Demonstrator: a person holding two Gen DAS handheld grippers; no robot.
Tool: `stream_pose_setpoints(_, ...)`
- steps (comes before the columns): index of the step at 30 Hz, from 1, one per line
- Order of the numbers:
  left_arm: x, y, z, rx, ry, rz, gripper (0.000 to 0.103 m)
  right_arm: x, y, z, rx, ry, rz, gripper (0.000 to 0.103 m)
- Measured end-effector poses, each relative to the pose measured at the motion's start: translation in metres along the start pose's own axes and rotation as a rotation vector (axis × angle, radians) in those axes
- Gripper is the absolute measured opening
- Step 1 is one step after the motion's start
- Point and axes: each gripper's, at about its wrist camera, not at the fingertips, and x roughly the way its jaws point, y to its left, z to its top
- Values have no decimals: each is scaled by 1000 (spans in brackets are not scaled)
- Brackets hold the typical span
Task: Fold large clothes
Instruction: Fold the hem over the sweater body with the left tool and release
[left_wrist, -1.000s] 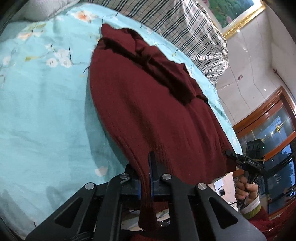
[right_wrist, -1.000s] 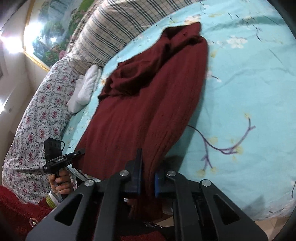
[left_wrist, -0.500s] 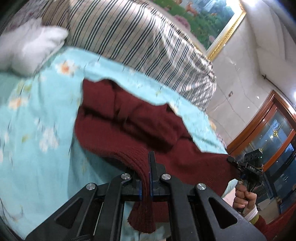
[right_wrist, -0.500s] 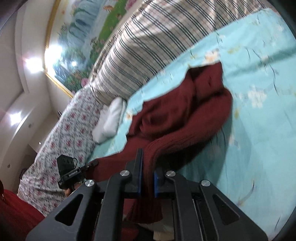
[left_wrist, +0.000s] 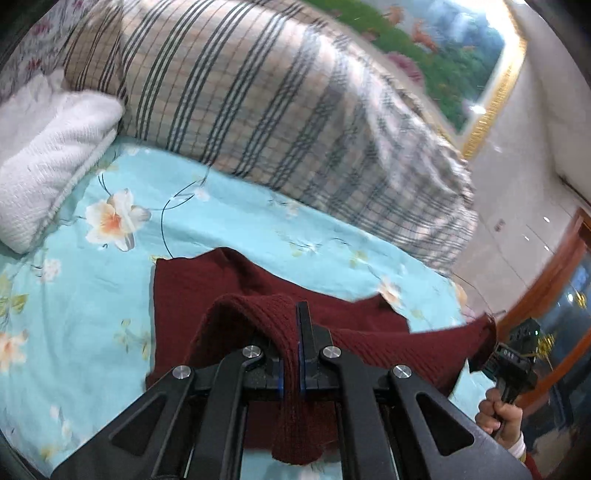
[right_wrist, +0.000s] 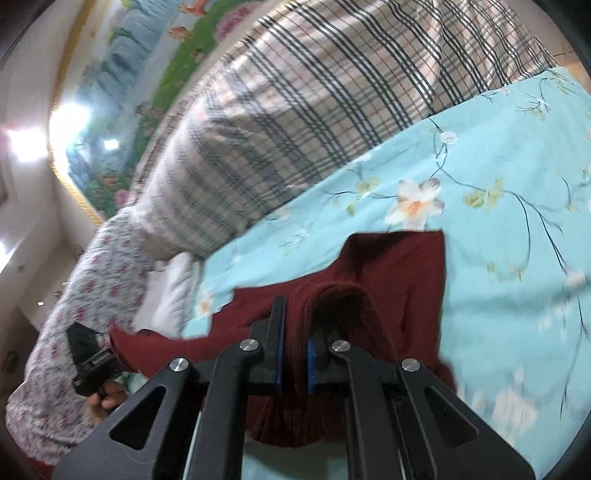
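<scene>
A dark red knitted sweater (left_wrist: 207, 295) lies on the light blue flowered bedsheet (left_wrist: 74, 314); it also shows in the right wrist view (right_wrist: 399, 266). My left gripper (left_wrist: 291, 332) is shut on one corner of the sweater's hem, which drapes over the fingers and hangs below. My right gripper (right_wrist: 293, 328) is shut on the other hem corner. The hem stretches between the two grippers, lifted above the part lying flat. The right gripper shows in the left wrist view (left_wrist: 509, 358), the left gripper in the right wrist view (right_wrist: 90, 358).
A large plaid quilt (left_wrist: 277, 103) is piled along the far side of the bed. A white folded towel (left_wrist: 40, 155) lies at the left. A floral quilt (right_wrist: 85, 295) is beside it. A framed picture (left_wrist: 443, 55) hangs on the wall.
Both grippers have carried the hem forward over the sweater toward the plaid quilt. The lower half now lies over the upper half, and far less of the sweater shows.
</scene>
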Motion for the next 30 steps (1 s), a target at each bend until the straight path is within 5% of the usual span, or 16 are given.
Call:
stream_pose_setpoints(7, 96, 44, 14, -50, 72, 140, 3, 76, -52, 19, 100, 89, -129, 9)
stream_pose_setpoints(15, 145, 84, 2, -90, 135, 176, 3, 105, -82, 8, 121, 137, -180, 9)
stream_pose_setpoints(24, 138, 72, -1, -41, 152, 165, 9, 96, -80, 10, 158, 138, -173, 12)
stream_pose_setpoints(27, 120, 59, -6, -8, 158, 157, 21, 79, -75, 10, 176, 115, -181, 25)
stream_pose_setpoints(30, 98, 39, -21, 37, 177, 85, 22, 51, -60, 7, 137, 68, -170, 37)
